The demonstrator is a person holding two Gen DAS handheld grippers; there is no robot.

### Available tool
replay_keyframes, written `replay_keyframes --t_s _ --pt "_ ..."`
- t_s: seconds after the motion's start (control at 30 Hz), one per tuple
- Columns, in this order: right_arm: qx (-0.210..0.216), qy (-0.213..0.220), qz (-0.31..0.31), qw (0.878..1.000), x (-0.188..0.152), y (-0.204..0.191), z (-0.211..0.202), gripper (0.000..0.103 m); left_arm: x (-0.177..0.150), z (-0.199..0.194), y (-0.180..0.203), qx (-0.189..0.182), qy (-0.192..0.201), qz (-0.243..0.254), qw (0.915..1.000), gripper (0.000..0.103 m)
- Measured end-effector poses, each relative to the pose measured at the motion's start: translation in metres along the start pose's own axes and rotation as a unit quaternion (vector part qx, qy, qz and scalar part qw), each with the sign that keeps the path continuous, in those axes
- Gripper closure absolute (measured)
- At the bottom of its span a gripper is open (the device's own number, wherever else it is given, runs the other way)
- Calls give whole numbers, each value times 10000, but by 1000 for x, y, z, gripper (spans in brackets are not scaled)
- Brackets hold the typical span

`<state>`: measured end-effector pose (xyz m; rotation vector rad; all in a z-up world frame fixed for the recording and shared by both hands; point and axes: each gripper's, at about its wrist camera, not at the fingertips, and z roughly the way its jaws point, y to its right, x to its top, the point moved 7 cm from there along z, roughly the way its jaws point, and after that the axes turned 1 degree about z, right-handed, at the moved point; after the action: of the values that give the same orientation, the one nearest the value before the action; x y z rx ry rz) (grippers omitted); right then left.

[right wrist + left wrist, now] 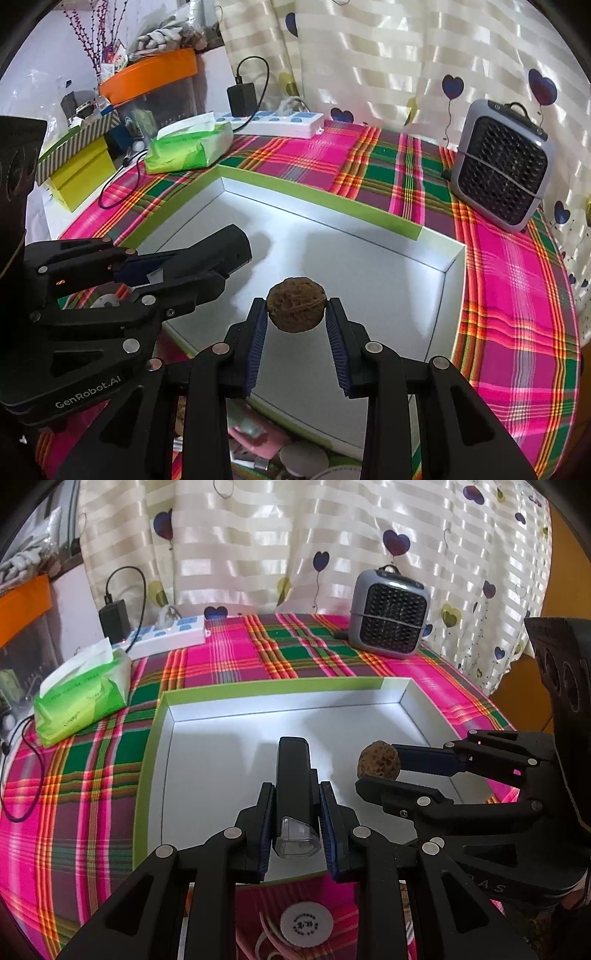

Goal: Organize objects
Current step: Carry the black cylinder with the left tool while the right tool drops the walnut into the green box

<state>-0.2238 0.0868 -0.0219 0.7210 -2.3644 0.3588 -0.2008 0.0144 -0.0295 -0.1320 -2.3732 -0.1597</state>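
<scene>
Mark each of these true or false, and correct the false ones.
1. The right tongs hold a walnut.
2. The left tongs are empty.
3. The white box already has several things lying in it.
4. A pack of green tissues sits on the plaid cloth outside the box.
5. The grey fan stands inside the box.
1. True. The right tongs are shut on the walnut.
2. False. The left tongs grip a black device with a clear tip.
3. False. The white box shows only its bare floor; both things hang above it in the tongs.
4. True. The green tissues lie beside the box.
5. False. The grey fan stands on the plaid cloth behind the box.
</scene>
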Motion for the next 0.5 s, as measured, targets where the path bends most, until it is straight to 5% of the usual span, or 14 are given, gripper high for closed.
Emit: replay_keyframes --t_s 0.5 --pt "-11 -138 44 9999 -3 3 10 68 -3 11 1 -87 -190 12 9998 81"
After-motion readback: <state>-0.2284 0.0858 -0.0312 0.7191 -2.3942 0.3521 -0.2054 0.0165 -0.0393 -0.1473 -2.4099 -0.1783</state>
